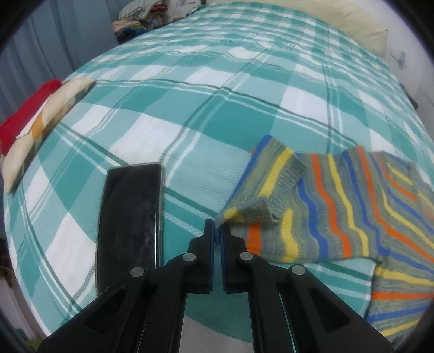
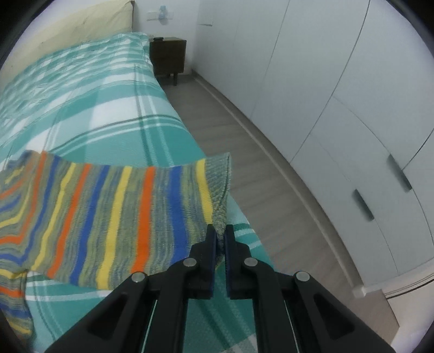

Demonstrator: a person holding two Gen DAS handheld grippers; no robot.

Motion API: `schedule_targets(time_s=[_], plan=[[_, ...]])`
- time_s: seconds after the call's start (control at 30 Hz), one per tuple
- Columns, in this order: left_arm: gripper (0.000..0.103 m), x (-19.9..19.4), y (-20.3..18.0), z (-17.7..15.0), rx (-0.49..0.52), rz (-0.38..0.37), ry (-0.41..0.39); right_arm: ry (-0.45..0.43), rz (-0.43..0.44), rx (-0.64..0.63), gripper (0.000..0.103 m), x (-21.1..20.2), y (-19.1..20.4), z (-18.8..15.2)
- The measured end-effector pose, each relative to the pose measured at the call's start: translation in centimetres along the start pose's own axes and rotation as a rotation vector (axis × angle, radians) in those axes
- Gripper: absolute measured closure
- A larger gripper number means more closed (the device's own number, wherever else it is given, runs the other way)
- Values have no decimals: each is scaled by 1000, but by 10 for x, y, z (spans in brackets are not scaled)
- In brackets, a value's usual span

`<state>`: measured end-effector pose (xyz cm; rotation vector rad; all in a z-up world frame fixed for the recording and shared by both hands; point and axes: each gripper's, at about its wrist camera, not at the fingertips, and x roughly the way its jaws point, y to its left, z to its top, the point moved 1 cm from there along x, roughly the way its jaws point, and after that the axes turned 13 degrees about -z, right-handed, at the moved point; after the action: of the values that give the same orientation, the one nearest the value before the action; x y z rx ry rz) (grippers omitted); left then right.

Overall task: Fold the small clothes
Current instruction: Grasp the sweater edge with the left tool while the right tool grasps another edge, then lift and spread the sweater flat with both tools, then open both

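Observation:
A small striped knit sweater (image 1: 339, 206) in grey, orange, yellow and blue lies on the teal plaid bedspread (image 1: 190, 114). My left gripper (image 1: 216, 230) is shut on the cuff of its left sleeve (image 1: 252, 211), which is lifted slightly. In the right wrist view the same sweater (image 2: 108, 217) spreads to the left. My right gripper (image 2: 220, 230) is shut on the ribbed cuff of the other sleeve (image 2: 219, 184), held just above the bed near its right edge.
A black phone (image 1: 130, 217) lies on the bed left of my left gripper. A folded red and beige pile (image 1: 35, 122) sits at the far left. A pillow (image 1: 339, 24) lies at the head. Right of the bed are wooden floor (image 2: 244, 163), a nightstand (image 2: 168, 57) and white wardrobe doors (image 2: 339, 108).

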<state>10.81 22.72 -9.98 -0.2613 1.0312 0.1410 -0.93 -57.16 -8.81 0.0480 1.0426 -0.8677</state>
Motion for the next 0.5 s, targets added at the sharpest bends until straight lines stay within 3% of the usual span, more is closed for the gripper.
schedule_targets(time_s=[0.03, 0.1, 0.17, 0.23, 0.3, 0.33, 0.4, 0.47, 0.5], plan=[[94, 1, 1, -1, 6, 9, 12, 11, 9, -8, 97, 1, 5, -7], [80, -4, 4, -5, 6, 37, 19, 2, 10, -28, 83, -1, 5, -12], [75, -23, 8, -8, 18, 43, -5, -18, 18, -44, 45, -12, 1, -16], [74, -49, 9, -13, 35, 45, -42, -62, 5, -76, 44, -39, -10, -29], [70, -85, -3, -24, 93, -20, -101, -134, 19, -153, 44, -75, -3, -41], [66, -95, -12, -30, 125, -69, -107, -164, 79, -193, 44, -97, 6, -49], [54, -109, -50, -54, 250, -297, -45, -181, 308, -284, 43, -142, 35, -67], [54, -105, -98, -85, 388, -536, 110, -165, 601, -437, 43, -190, 80, -96], [55, -101, -116, -98, 437, -595, 160, -163, 702, -524, 43, -212, 105, -110]])
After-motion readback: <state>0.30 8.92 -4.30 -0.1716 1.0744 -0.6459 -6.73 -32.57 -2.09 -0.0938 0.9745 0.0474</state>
